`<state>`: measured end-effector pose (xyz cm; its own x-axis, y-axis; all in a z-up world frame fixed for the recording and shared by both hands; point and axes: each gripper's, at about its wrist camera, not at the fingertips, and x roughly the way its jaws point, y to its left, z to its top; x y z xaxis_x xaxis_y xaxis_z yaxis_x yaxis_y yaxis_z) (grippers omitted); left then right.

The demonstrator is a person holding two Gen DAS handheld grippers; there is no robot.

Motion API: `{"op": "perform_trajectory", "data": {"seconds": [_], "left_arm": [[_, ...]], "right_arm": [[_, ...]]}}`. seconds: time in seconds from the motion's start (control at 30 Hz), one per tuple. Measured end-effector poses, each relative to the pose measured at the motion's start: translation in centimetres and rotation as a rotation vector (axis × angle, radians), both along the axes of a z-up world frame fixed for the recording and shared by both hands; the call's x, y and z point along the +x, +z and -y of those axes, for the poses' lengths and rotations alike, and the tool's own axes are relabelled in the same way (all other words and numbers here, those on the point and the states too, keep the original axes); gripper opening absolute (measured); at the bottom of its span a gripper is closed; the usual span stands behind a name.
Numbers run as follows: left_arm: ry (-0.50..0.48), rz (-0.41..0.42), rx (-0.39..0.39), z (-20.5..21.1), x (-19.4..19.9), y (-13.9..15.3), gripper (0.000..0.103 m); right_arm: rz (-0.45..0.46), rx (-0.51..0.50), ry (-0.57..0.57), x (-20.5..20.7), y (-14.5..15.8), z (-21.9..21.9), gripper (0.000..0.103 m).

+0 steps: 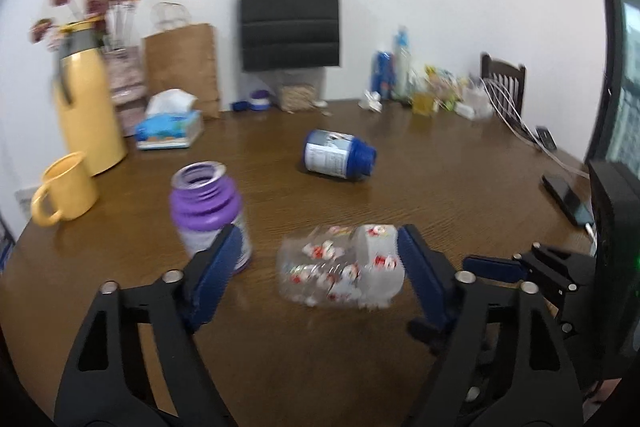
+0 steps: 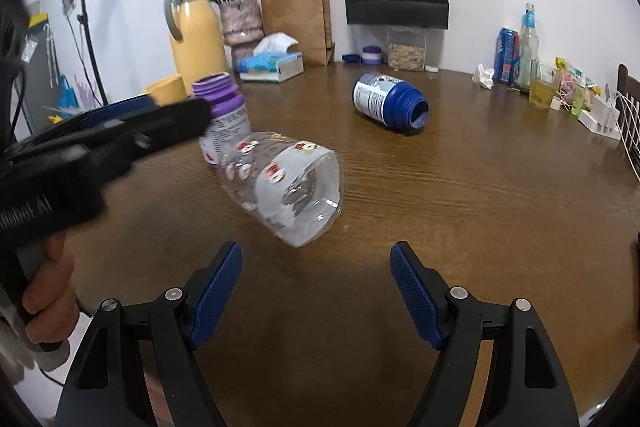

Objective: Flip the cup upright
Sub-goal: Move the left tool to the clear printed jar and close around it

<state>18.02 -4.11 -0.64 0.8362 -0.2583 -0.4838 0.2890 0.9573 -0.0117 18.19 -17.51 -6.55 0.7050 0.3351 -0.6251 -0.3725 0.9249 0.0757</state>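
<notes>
A clear plastic cup (image 1: 340, 269) printed with small red-and-white figures lies on its side on the brown wooden table (image 1: 460, 195). In the left wrist view it lies between the open blue-padded fingers of my left gripper (image 1: 318, 247), close to the right pad, not gripped. In the right wrist view the cup (image 2: 288, 187) lies with its open mouth toward the camera, just beyond my open, empty right gripper (image 2: 316, 267). The left gripper's body (image 2: 100, 143) reaches in from the left toward the cup.
An open purple bottle (image 1: 208, 215) stands upright just left of the cup. A blue bottle (image 1: 340, 155) lies on its side farther back. A yellow mug (image 1: 66, 191), yellow thermos (image 1: 88, 99), tissue box (image 1: 170, 127), paper bags and bottles line the table's far side. A phone (image 1: 568, 199) lies at right.
</notes>
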Motion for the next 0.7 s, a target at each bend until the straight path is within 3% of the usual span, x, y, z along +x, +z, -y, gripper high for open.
{"op": "perform_trajectory", "data": {"seconds": [0.17,0.23,0.37,0.6,0.7], "left_arm": [[-0.048,-0.059,0.063,1.4,3.8,-0.6,0.051],[-0.038,-0.094,0.079,1.6,5.2,-1.1,0.047],[-0.024,-0.123,0.087,1.8,5.9,-2.0,0.046],[-0.092,-0.155,0.099,2.6,4.9,-2.0,0.047],[-0.121,-0.159,0.106,2.8,4.3,-1.5,0.054]], "right_arm": [[-0.009,0.002,-0.001,2.1,0.1,-0.4,0.081],[-0.017,0.006,-0.011,3.0,0.1,-0.3,0.081],[-0.031,0.016,-0.038,4.2,-0.1,0.5,0.081],[-0.050,0.027,-0.137,5.7,-0.3,3.1,0.081],[-0.057,0.045,-0.150,5.9,-0.4,3.9,0.081]]}}
